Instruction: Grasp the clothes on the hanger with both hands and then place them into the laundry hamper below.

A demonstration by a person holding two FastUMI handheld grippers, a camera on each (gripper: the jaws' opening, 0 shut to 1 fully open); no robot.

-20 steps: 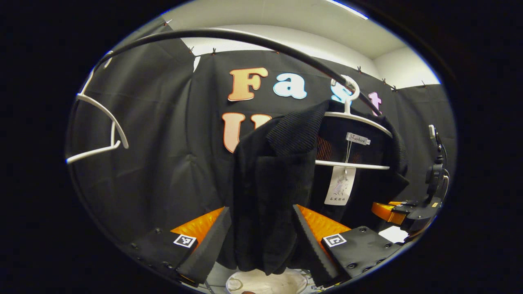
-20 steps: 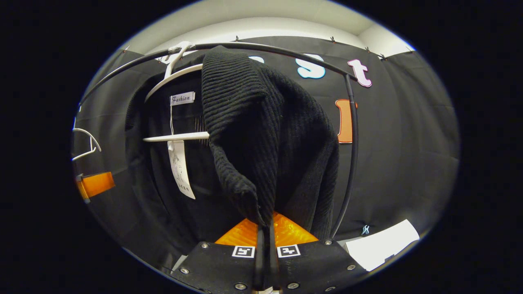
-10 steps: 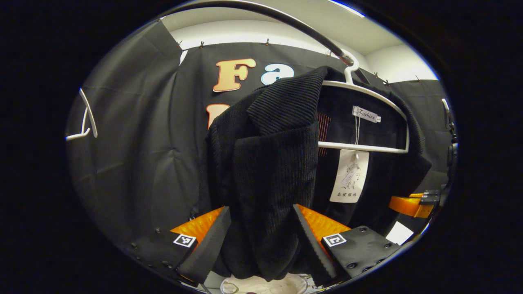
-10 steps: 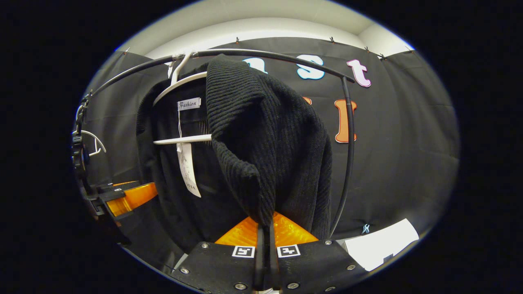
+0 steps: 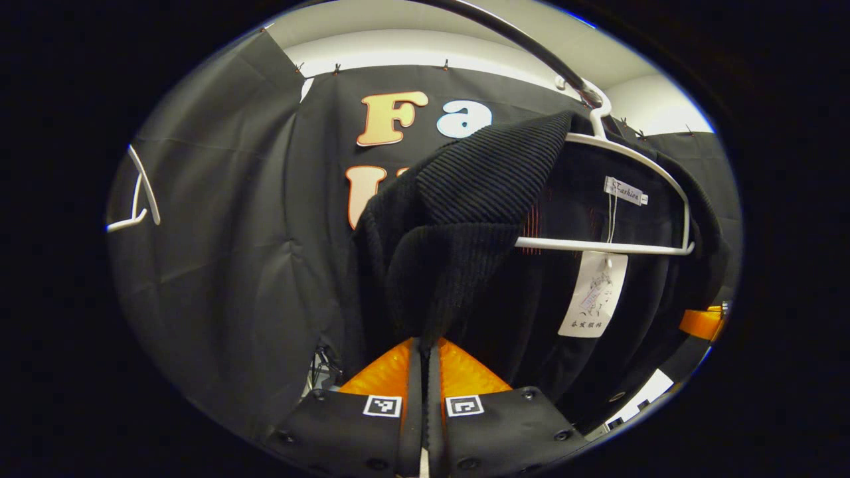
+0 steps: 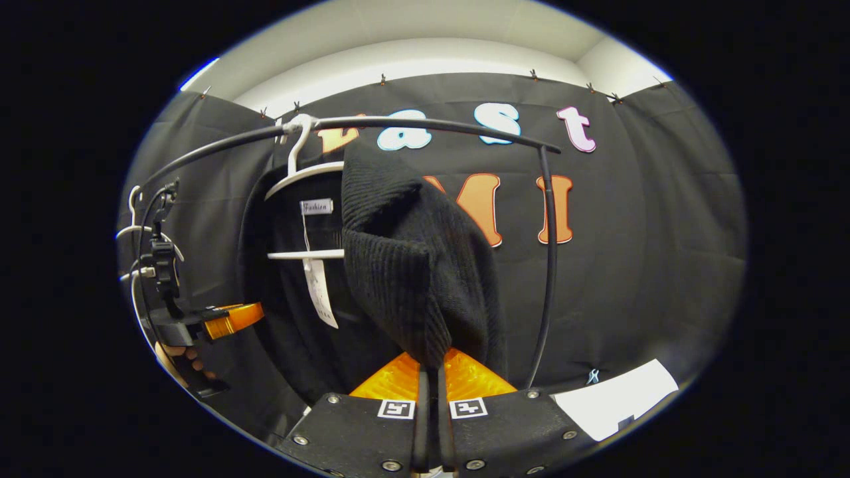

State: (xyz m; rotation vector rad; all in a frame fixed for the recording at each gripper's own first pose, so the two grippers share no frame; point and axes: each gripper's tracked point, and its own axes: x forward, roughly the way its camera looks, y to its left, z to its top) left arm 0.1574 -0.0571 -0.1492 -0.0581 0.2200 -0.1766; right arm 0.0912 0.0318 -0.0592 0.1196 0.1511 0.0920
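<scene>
Left gripper (image 5: 425, 352) – fingers pinched on black knit garment (image 5: 458, 232) | right gripper (image 6: 431, 368) – likewise clamped; garment on white hanger (image 6: 299, 186) | black rail (image 6: 412, 124); black cloth wall (image 6: 637, 252); white ceiling (image 6: 412, 40)

We see both views evenly lit from overhead, sharp throughout, with straight lines bowed near the edges.

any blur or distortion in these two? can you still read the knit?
Left gripper view: sharp, the black cardigan's ribs are crisp, but the rail bows from fisheye. Right gripper view: also sharp; the cardigan's lower folds go flat black, and the rail curves likewise.
</scene>
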